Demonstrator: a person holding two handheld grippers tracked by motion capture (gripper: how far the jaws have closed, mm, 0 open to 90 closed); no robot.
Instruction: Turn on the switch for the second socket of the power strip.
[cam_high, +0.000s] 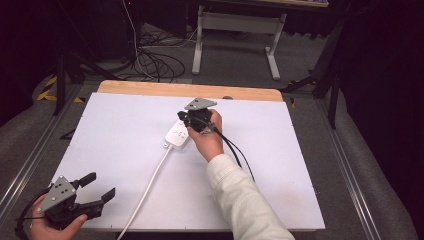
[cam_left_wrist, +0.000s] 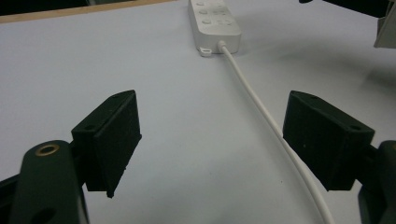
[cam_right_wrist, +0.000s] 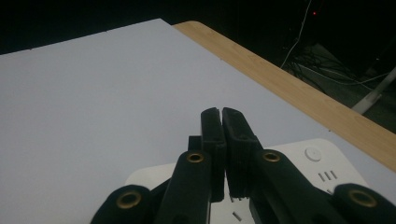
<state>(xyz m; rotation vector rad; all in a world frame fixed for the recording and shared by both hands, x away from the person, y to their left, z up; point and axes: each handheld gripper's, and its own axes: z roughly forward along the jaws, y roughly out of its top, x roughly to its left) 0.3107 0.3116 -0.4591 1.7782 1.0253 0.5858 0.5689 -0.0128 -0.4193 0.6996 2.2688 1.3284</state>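
A white power strip (cam_high: 176, 134) lies near the middle of the white board (cam_high: 115, 135), and its white cord (cam_high: 150, 185) runs toward the near edge. My right gripper (cam_high: 183, 118) hovers over the far end of the strip, held in a hand with a white sleeve. In the right gripper view its jaws (cam_right_wrist: 219, 114) are pressed together above the power strip (cam_right_wrist: 322, 163), with nothing seen between them. A small dark block behind one jaw is unclear. My left gripper (cam_high: 100, 185) rests at the near left corner, open and empty. Its open jaws (cam_left_wrist: 210, 107) frame the cord (cam_left_wrist: 261, 107), with the power strip (cam_left_wrist: 212, 21) beyond.
The wooden table edge (cam_high: 190, 90) borders the board's far side. Beyond it, on the floor, lie tangled cables (cam_high: 155, 60) and a white desk frame (cam_high: 235, 25). Metal rails run along both sides of the table.
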